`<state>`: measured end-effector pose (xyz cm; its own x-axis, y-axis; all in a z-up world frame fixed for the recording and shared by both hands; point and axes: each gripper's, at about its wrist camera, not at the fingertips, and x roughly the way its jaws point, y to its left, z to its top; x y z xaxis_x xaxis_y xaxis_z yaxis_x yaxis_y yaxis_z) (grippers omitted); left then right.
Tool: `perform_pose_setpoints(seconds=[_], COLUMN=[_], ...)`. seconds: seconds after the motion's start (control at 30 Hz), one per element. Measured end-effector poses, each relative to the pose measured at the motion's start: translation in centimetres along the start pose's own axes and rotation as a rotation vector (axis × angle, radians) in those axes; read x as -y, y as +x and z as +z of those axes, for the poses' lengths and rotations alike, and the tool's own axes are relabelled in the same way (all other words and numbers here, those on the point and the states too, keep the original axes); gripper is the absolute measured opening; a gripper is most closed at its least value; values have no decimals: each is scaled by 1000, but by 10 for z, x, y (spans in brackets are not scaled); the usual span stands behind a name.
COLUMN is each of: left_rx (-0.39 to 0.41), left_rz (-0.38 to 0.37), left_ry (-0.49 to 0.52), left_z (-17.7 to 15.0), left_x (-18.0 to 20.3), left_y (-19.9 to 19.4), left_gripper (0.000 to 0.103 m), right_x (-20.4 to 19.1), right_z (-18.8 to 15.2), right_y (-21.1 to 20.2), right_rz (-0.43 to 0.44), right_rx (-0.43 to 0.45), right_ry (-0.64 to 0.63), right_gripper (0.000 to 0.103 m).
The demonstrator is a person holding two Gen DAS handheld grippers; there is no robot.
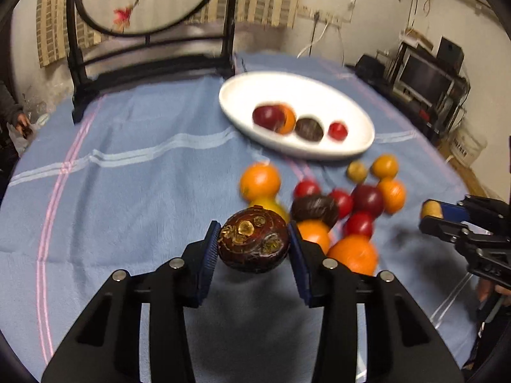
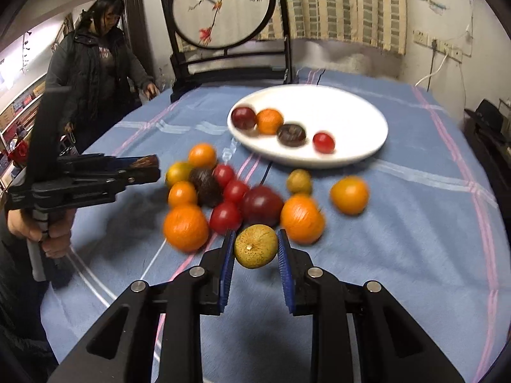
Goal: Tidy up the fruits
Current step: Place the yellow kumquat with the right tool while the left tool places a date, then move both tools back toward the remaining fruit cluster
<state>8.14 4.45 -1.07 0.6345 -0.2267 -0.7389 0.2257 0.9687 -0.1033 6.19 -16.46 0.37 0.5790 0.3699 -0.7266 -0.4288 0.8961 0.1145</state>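
Fruits lay heaped on the counter [image 2: 415,239] near the white plate [image 2: 351,108]. Left hand-held gripper [image 1: 254,244] clamped a dark brown fruit [image 1: 254,244]; right hand-held gripper [image 2: 255,247] pinched a yellow-green fruit [image 2: 255,246]. Both needed level carrying and gentle release onto bare plate.

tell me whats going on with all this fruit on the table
A person is sorting fruit with two tools. The left hand-held gripper grips a dark brown fruit; the right hand-held gripper grips a yellow-green fruit. Four fruits already lie on the white plate; a loose pile remains on the blue cloth.
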Motion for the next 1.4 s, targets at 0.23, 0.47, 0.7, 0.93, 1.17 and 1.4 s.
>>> perform_pose_setpoints(seconds=[0.23, 0.47, 0.7, 0.93, 1.17, 1.4], left_rx=[55, 26, -28, -13, 48, 21], left_rz=[34, 53, 67, 52, 74, 106], left_ry=[32, -24, -31, -15, -10, -39], left_z=[64, 112, 136, 135, 100, 52], left_x=[29, 50, 63, 72, 56, 26], left_y=[6, 57, 111, 110, 58, 30], left_gripper=[41, 41, 41, 60, 78, 83], right_x=[13, 41, 68, 74, 76, 72], right_z=[61, 81, 77, 76, 73, 59], right_y=[9, 63, 88, 78, 63, 45], right_rz=[-55, -75, -4, 21, 6, -14], right_rx=[82, 34, 21, 35, 49, 77], right_ry=[-30, 22, 146, 169, 173, 174], right_gripper=[27, 27, 44, 58, 59, 66])
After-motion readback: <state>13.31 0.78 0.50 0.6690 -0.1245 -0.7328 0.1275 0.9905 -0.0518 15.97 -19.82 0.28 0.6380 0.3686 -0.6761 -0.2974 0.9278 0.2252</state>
